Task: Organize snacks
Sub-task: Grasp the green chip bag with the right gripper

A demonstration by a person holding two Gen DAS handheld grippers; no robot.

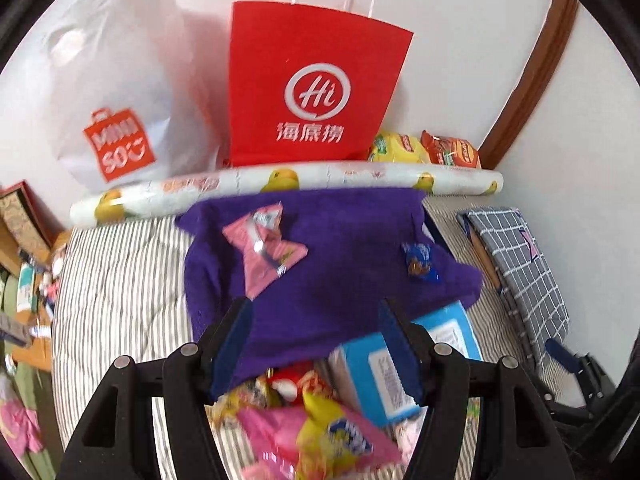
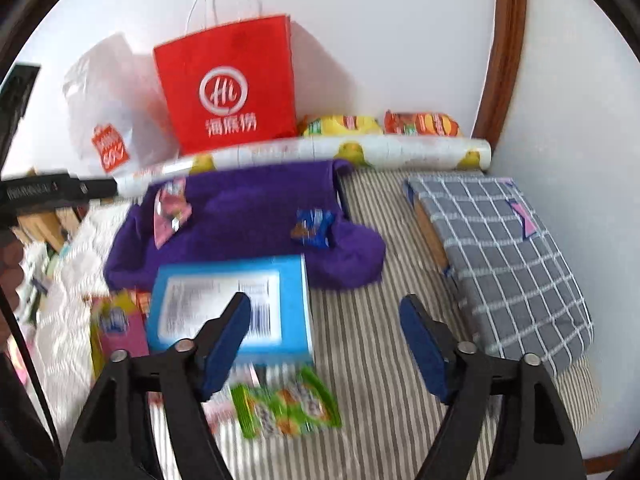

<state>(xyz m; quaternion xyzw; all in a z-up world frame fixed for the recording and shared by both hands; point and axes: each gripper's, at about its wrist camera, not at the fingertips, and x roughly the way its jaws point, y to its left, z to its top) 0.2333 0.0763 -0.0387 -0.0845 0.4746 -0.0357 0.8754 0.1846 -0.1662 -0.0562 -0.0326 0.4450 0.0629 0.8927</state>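
Both claws were held spread and empty over the bed. The green packet lay just below the right claw, nearer its left finger, long axis crosswise; the left claw hung over the snack pile.

A white wall rises behind a bed covered in a grey-striped sheet. A curved brown wooden trim runs up the wall's right side. Daylight is soft and even. At the left edge, cluttered wooden shelves stand beside the bed.
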